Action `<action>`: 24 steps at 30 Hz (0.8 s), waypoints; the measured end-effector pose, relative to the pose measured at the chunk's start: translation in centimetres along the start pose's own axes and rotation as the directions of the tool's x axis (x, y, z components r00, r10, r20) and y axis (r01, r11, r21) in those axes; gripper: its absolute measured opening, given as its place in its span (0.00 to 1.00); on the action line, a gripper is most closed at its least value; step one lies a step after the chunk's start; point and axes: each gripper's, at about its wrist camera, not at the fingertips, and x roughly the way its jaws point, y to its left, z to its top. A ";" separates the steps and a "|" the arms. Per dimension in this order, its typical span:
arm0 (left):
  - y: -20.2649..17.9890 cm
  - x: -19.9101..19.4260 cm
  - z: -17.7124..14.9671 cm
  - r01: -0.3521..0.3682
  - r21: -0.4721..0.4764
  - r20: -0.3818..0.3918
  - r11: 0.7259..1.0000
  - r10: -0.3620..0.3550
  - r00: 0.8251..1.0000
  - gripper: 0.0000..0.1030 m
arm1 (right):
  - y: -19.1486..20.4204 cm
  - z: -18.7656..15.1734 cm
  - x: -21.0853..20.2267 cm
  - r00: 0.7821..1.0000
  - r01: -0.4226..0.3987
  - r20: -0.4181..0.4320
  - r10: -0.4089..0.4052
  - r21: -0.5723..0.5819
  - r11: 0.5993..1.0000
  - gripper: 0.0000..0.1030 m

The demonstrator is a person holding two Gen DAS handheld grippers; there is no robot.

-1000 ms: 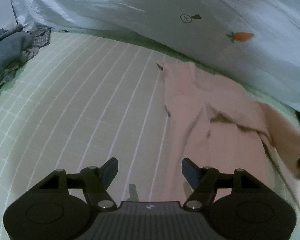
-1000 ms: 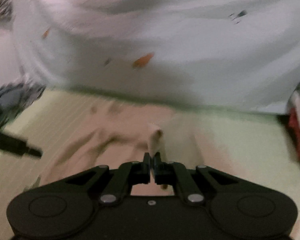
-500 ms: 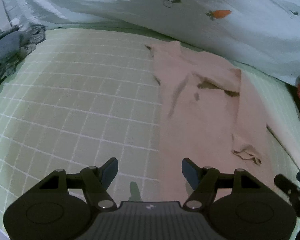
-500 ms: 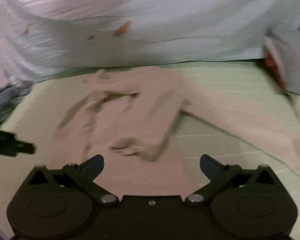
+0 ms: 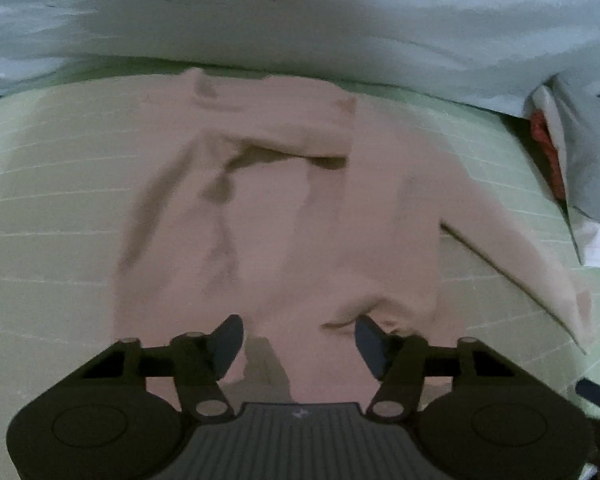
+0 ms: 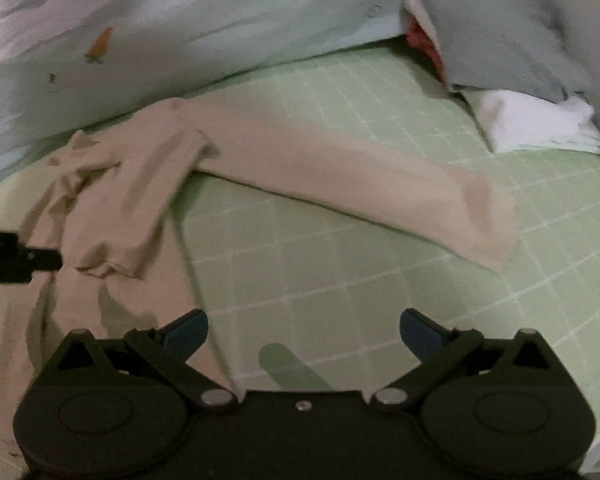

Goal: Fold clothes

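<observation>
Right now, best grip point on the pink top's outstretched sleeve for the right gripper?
Take the sleeve at its cuff end, probably from the cuff's open side. It lies flat and straight on the green sheet, clear of the body of the pink top, so the right gripper, jaws wide open, can pinch the free edge and carry it inward.

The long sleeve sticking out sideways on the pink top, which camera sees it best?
The right wrist view: the long sleeve lies flat across the green sheet, visible from shoulder to cuff. The left wrist view shows it only squeezed at the right edge, mostly the top's body.
</observation>
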 end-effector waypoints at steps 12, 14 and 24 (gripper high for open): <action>-0.8 1.7 0.7 0.013 -0.032 0.009 0.999 -0.013 1.000 0.02 | -3.2 -0.5 0.2 0.997 0.063 -0.036 -0.062 0.005 0.998 1.00; -0.4 0.3 0.6 0.027 -0.054 0.029 0.998 -0.025 0.999 0.01 | -3.1 -0.5 0.2 0.998 0.059 -0.034 -0.059 0.007 0.998 1.00; 4.3 -9.8 -4.0 0.155 -0.265 0.140 0.952 -0.121 0.983 0.01 | -0.3 -0.6 0.1 1.000 0.000 -0.019 -0.001 -0.029 1.000 1.00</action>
